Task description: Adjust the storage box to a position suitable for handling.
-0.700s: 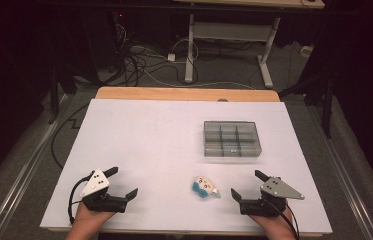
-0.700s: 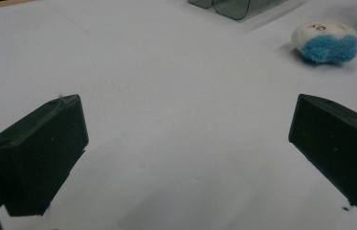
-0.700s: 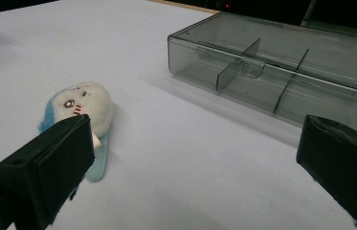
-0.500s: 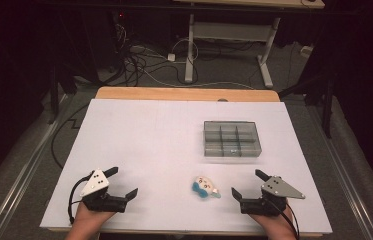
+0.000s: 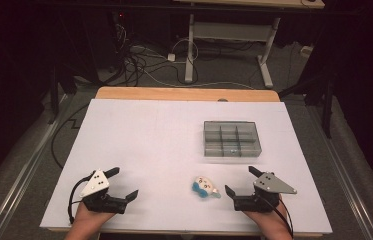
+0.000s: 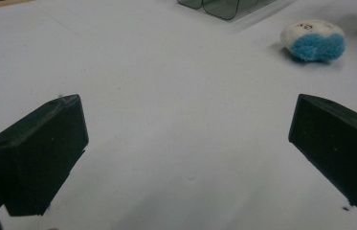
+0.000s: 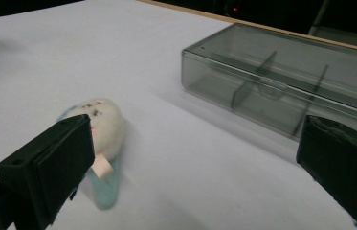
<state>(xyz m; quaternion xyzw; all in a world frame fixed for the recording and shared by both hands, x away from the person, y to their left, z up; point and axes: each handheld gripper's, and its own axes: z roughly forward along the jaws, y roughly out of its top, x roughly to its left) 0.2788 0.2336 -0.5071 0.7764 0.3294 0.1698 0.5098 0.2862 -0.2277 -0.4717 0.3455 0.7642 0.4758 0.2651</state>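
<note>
Toy [image 5: 205, 187] just beside right claw [image 5: 240, 186], untouched

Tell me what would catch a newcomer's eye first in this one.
Probably the small white-and-blue plush toy, lying alone on the white table near the front edge, a little to the left of the right gripper. Next comes the smoky clear compartment box, farther back on the table's right half. Both the right gripper and the left gripper rest at the front edge with jaws wide open, holding nothing.
</note>
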